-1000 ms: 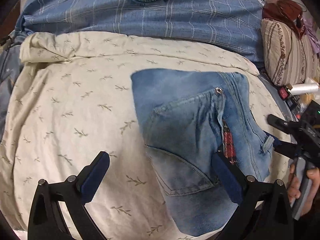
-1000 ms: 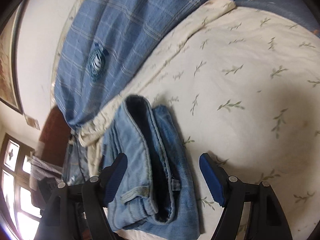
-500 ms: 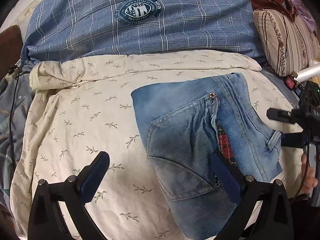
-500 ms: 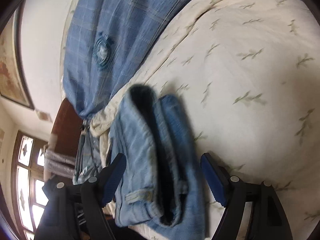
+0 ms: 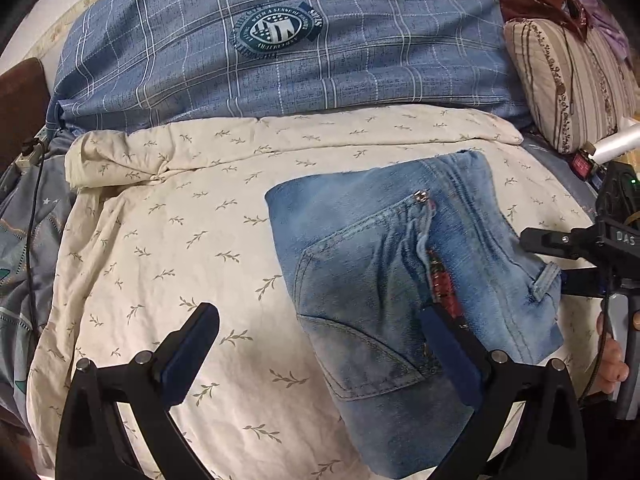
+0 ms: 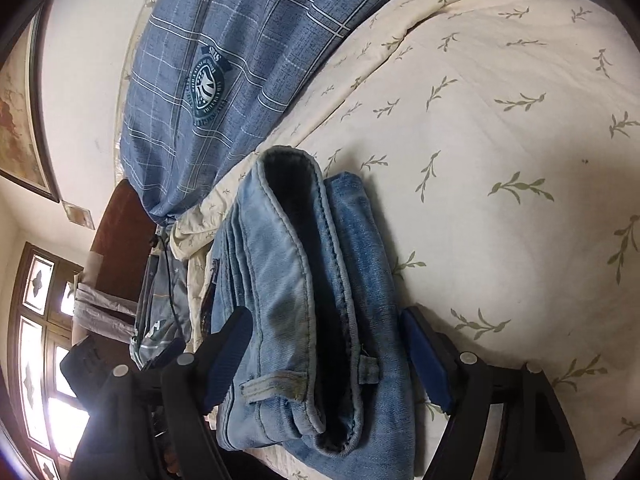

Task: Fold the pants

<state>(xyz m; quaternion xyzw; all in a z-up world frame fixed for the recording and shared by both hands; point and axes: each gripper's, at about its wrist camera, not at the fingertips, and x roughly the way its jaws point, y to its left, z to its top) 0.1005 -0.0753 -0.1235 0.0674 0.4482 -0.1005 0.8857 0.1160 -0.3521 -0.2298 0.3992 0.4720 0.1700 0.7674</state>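
Both grippers pulled back since a second ago; more bed shows around jeans [image 5: 404,280]. Left gripper [image 5: 316,356] spread wide, empty, one pad over denim, other over sheet [image 5: 172,240]. Right gripper [image 6: 328,360] gaping, straddling waistband end without pinching. Jeans lie folded in compact rectangular stack on cream leaf-print sheet: faded light-blue denim, back pocket up, rivet, belt loops, thick stitched seams, layered edges. Blue plaid quilt [image 5: 280,60] bunched behind. Striped pillow [image 5: 568,92] beside it.

Black hand-held gripper [image 5: 316,356], blue pads [image 5: 191,354]
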